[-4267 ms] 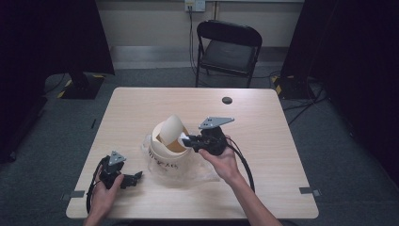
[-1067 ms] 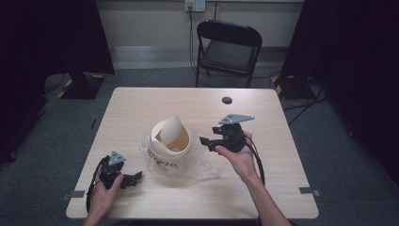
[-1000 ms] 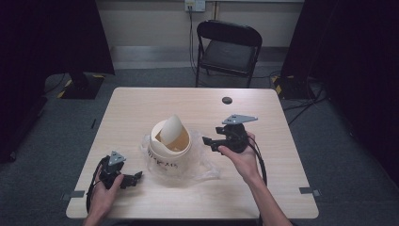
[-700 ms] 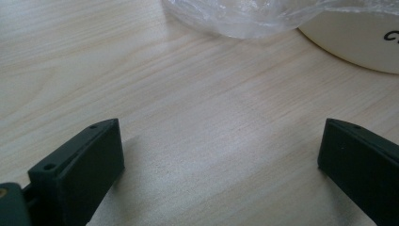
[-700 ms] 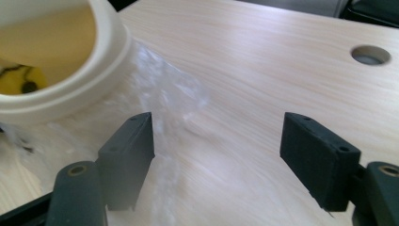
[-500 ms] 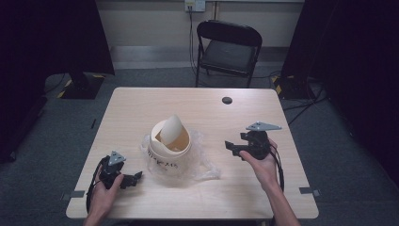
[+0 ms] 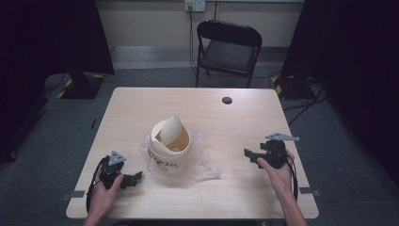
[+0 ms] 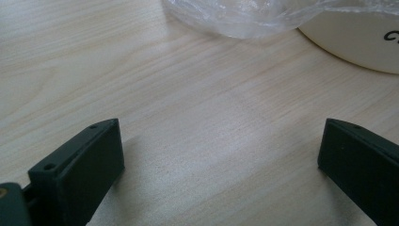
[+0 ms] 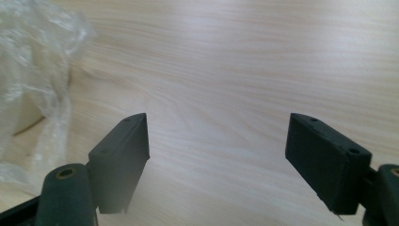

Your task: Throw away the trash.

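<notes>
A cream bin with a tilted swing lid (image 7: 169, 139) stands mid-table, wrapped in a clear plastic bag (image 7: 203, 162) that spreads onto the wood. My left gripper (image 7: 134, 178) rests near the front left corner, open, its jaws bare over the wood; the bag (image 8: 263, 16) and the bin's wall (image 8: 357, 42) lie ahead of it. My right gripper (image 7: 248, 154) sits low at the right side of the table, open and holding nothing, pointing left toward the bag (image 9: 33, 70).
A small dark round disc (image 7: 227, 100) lies near the table's far edge. A black folding chair (image 7: 228, 44) stands behind the table (image 7: 141, 108). Bare wood lies between the bin and my right gripper.
My right gripper has drawn away from the bin's lid, moving right and down to the table's right side. The left gripper has stayed put.
</notes>
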